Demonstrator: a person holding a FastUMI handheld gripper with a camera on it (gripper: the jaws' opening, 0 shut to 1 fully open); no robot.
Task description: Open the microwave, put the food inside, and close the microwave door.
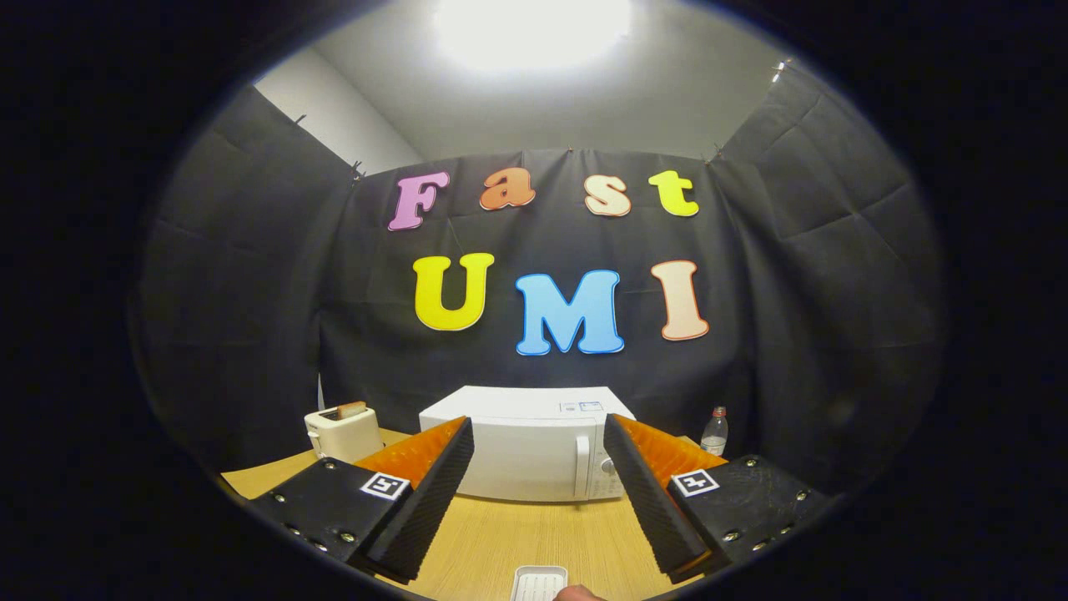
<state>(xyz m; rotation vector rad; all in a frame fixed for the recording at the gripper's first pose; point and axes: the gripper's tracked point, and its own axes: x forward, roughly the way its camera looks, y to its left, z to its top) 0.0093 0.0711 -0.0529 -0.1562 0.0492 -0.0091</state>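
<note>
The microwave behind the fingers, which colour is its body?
White, seen best in the gripper view: the microwave stands closed on the wooden table.

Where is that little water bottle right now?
In the gripper view, the water bottle stands at the table's back, just right of the closed microwave, beyond the open gripper.

Hand-held gripper [538, 492], fingers spread, empty

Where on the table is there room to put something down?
The widest bare wood lies between the open gripper and the closed microwave, just beyond the small white tray. A smaller strip sits in front of the toaster. It is tight between toaster and microwave, and beside the water bottle on the microwave's other side.
</note>
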